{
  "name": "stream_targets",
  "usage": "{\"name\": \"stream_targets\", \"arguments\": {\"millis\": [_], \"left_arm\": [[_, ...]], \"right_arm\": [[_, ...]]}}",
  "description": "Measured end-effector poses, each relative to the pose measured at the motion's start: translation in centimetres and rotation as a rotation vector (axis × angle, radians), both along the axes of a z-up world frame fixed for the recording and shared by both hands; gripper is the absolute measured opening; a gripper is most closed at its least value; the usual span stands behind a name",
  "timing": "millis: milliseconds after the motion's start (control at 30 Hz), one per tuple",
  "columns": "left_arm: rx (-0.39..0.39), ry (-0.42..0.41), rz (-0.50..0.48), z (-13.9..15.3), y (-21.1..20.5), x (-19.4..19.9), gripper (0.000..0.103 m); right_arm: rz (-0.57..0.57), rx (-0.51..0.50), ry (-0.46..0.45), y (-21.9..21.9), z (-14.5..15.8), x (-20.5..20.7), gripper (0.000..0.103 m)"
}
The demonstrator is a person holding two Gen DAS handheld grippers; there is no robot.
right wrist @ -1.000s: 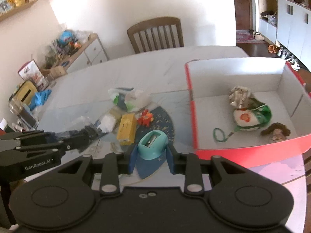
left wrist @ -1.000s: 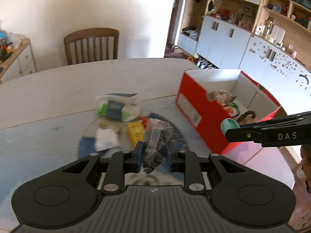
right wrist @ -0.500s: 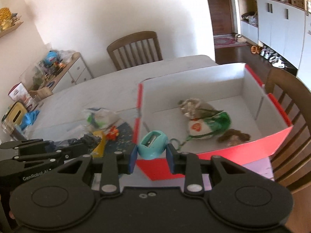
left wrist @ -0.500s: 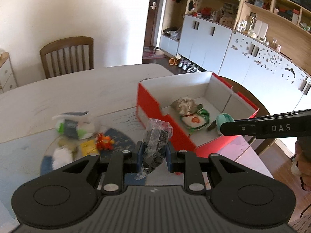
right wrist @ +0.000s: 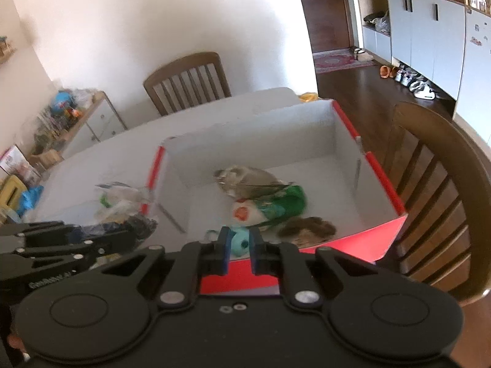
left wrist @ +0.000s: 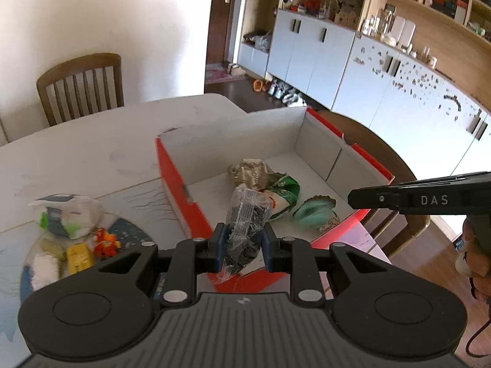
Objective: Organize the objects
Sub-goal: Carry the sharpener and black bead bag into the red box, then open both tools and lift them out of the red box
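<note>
My left gripper (left wrist: 242, 239) is shut on a clear plastic bag of dark pieces (left wrist: 248, 211), held over the near left corner of the red box (left wrist: 172, 165). My right gripper (right wrist: 238, 231) hangs over the box's near edge. Its jaws are closing with nothing pressed between the pads. The teal sharpener (right wrist: 241, 245) lies below them inside the box and shows blurred in the left wrist view (left wrist: 316, 214). A crumpled brown bag (left wrist: 250, 171), a green and white pouch (left wrist: 285, 190) and a brown furry item (right wrist: 310, 228) also lie in the box.
On a round blue mat (left wrist: 132, 230) left of the box lie a white and green bag (left wrist: 67, 214), an orange toy (left wrist: 106, 242) and a yellow box (left wrist: 79, 256). One wooden chair (left wrist: 81, 87) stands behind the table, another (right wrist: 435, 184) beside the box.
Both grippers travelled right, from above the mat to over the red box. The teal sharpener left the right gripper's jaws and dropped into the box, and those jaws narrowed.
</note>
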State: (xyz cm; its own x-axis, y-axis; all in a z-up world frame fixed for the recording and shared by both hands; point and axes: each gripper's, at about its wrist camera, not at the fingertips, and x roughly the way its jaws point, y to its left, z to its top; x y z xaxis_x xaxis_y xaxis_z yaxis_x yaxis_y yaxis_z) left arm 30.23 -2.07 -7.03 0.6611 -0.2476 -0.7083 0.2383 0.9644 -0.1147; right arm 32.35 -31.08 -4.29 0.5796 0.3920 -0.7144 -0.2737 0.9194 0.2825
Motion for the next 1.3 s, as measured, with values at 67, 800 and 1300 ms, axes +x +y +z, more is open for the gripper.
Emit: {"name": "stream_targets", "arguments": {"millis": [67, 800, 1300], "left_arm": [[0.021, 0.014, 0.004, -0.4, -0.8, 0.9, 0.023], [0.101, 0.116, 0.005, -3.5, -5.7, 6.2, 0.023], [0.01, 0.04, 0.052, -1.7, -4.7, 2.8, 0.028]], "right_arm": [[0.0, -0.011, 0.005, -0.7, -0.4, 0.7, 0.011], [0.063, 0.036, 0.043, -4.3, -1.3, 2.3, 0.019], [0.137, 0.015, -0.001, -3.5, -0.2, 0.9, 0.031]]}}
